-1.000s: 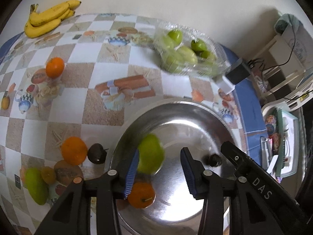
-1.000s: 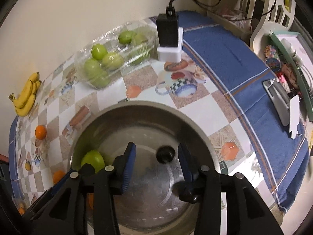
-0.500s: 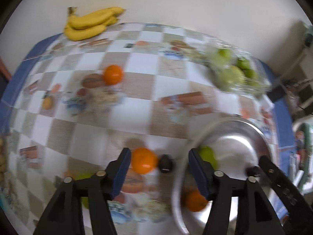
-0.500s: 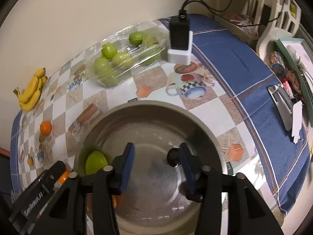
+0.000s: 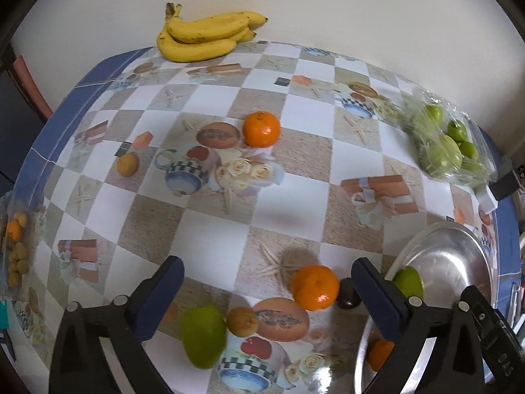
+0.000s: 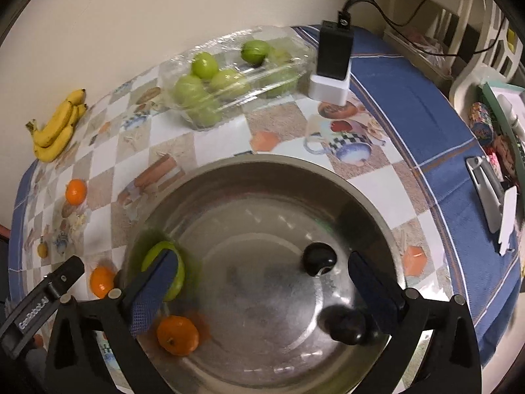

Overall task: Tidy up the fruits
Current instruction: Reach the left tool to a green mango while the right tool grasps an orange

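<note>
A steel bowl [image 6: 361, 197] holds a green fruit [image 6: 154, 252], an orange [image 6: 177, 333] and two dark fruits [image 6: 318, 257]. My right gripper [image 6: 262, 289] is open and empty over the bowl. My left gripper [image 5: 265, 295] is open and empty, left of the bowl [image 5: 459, 239]. Between its fingers on the table lie an orange [image 5: 315, 287], a small brown fruit [image 5: 242, 321] and a green mango [image 5: 203, 335]. A dark fruit [image 5: 346, 297] sits by the right finger. Another orange [image 5: 261, 129] lies farther off.
A banana bunch [image 5: 206, 37] lies by the wall. A clear box of green fruits [image 6: 229, 75] stands behind the bowl, next to a black charger on a white base [image 6: 333, 62]. A bag of small fruits [image 5: 14, 249] sits at the left edge. Clutter lies right [image 6: 492, 184].
My left gripper has swung left from over the bowl to the loose fruits on the table. My right gripper has opened wider over the bowl. A second dark fruit now lies in the bowl.
</note>
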### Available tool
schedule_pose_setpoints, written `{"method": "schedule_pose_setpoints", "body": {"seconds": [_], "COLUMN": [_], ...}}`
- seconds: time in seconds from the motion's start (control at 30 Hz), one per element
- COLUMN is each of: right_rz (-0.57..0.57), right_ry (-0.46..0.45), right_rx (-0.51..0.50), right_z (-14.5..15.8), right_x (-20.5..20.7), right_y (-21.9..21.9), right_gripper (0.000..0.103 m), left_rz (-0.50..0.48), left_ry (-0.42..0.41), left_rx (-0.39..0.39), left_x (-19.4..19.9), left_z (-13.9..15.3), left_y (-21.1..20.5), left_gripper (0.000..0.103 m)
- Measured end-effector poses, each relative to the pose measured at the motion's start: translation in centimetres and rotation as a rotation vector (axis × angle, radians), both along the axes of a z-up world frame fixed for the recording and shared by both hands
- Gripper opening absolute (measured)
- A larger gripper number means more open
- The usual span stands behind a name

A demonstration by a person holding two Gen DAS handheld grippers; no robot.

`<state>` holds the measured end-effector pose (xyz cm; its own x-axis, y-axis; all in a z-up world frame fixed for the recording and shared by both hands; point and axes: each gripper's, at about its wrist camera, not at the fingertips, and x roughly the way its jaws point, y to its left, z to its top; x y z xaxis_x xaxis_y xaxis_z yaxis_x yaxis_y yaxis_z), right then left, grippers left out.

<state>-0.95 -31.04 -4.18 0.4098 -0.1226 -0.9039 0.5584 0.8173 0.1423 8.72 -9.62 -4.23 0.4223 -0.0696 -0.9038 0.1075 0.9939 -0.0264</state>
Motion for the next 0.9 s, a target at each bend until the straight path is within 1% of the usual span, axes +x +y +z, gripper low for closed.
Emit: {"method": "schedule_pose_setpoints", "body": {"seconds": [0.13,0.3,0.43,0.53,0.63,0.77,0.9], "right_rz": [0.026,0.051,0.095,0.133,0.189,0.307,0.383], "right_ry": [-0.013,-0.037,-0.043,-0.054,-0.069,-0.088,-0.096], "right_rx": [-0.017,0.017,0.033,0.051,0.065,0.095,0.082], "right_z": [0.4,0.5,0.6,0.7,1.1,1.4,1.7], "right_x": [0.3,0.7,1.3,1.9,2.7,4.1,5.1], "right_y": [0.6,1.3,2.6,3.9,5.6,9.0,11.8], "right_gripper": [0.103,0.103,0.103,0.103,0.103,0.103,0.103], "left_rz": [0.006,0.024,0.034,0.05,0.046,0.062,0.086], "left_ry": [-0.017,-0.05,-0.068,-0.064,-0.051,-0.06,-0.078], "left_rx": [-0.015,-0.026,-0.05,-0.068,-0.083,-0.094,-0.091], "left_x": [0.1,0.3,0.2,0.2,0.3,0.5,0.6], "left_z": [0.6,1.7,2.4,2.5,2.6,3.3,4.1], "left_y": [0.9,2.8,4.4,5.7,6.9,9.6,12.4], "left_gripper": [0.103,0.103,0.103,0.103,0.103,0.103,0.103]}}
